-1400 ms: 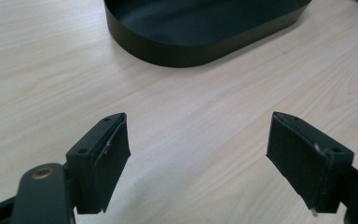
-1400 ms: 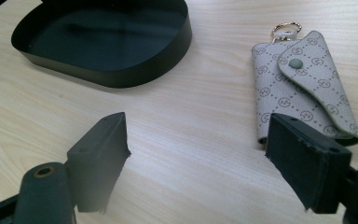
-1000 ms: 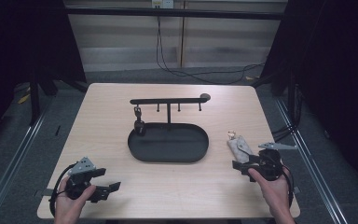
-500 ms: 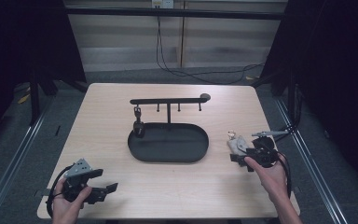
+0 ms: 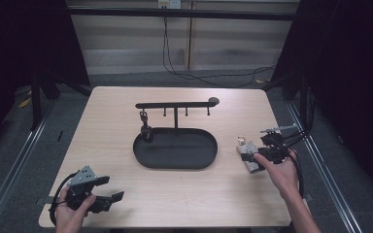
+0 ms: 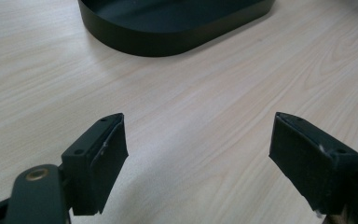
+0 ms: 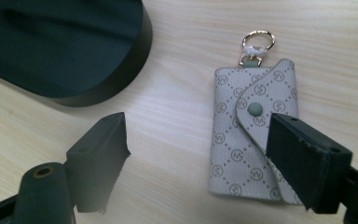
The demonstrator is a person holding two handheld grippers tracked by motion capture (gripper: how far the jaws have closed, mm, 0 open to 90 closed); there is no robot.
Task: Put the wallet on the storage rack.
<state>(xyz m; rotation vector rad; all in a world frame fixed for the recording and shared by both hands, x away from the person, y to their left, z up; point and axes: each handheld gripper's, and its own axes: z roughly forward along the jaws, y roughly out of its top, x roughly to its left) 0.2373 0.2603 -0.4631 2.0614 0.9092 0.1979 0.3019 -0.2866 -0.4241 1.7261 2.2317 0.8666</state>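
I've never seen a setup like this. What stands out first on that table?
A black oval tray with a hook rail rising behind it sits mid-table, one small dark item hanging from the rail. To its right a patterned grey key pouch with a gold ring lies flat on the wood, and the right gripper hovers over it, jaws apart. The left gripper waits open at the near left corner.

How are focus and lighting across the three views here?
High view: table evenly lit, surroundings nearly black, small things soft. Left gripper view: wood grain sharp, the jaws near the lens slightly blurred, tray casting a soft shadow. Right gripper view: key pouch crisp, its pattern readable; the near jaws blurred.
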